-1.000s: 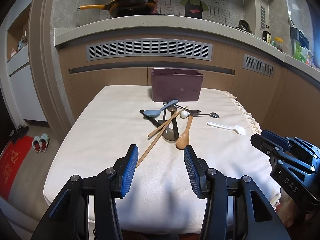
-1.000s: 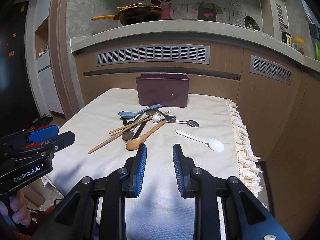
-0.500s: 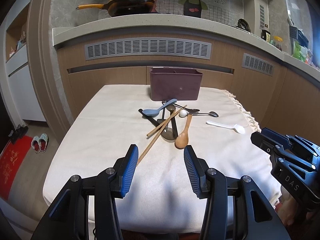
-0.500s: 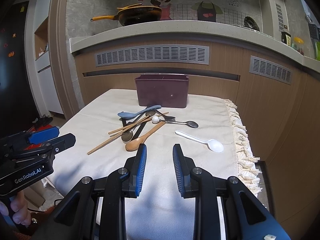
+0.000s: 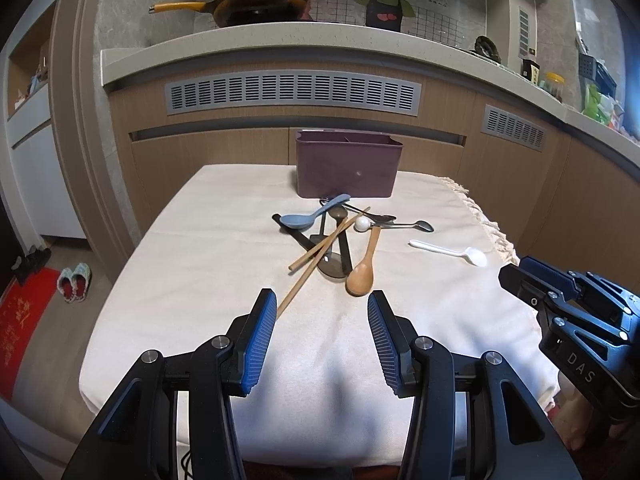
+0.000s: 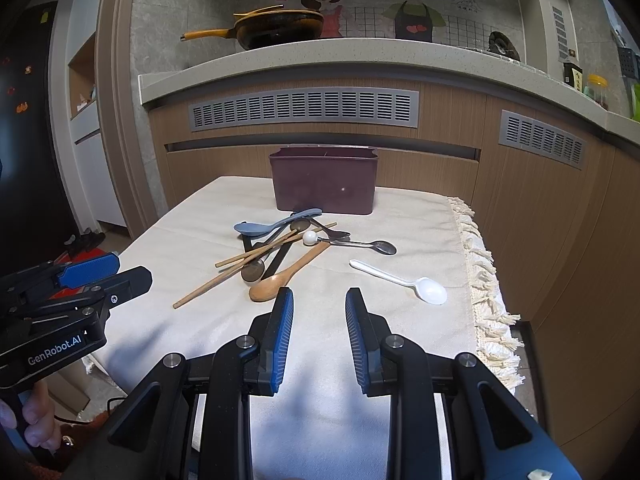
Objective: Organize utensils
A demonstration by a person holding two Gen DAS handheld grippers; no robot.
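A pile of utensils lies mid-table on a cream cloth [image 5: 200,280]: a blue spoon [image 5: 308,218], a wooden spoon [image 5: 362,274], wooden chopsticks [image 5: 316,256], dark and metal spoons [image 5: 404,225]. A white plastic spoon [image 5: 452,251] lies apart to the right. A maroon utensil holder [image 5: 347,168] stands behind the pile. My left gripper [image 5: 322,304] is open and empty, just short of the pile. My right gripper [image 6: 319,300] is open and empty, near the wooden spoon's bowl [image 6: 266,289] and left of the white spoon [image 6: 404,282]; the holder also shows in this view [image 6: 324,180].
The cloth's fringed edge [image 6: 486,280] hangs at the table's right side. A wooden counter front with vents [image 5: 292,92] rises behind the table, with a yellow-handled pan [image 5: 256,2] on top. Slippers [image 5: 74,282] and a red mat lie on the floor at left.
Both grippers have stayed open; the left view has risen slightly, so the utensils sit a touch lower in frame. Nothing on the table has moved.
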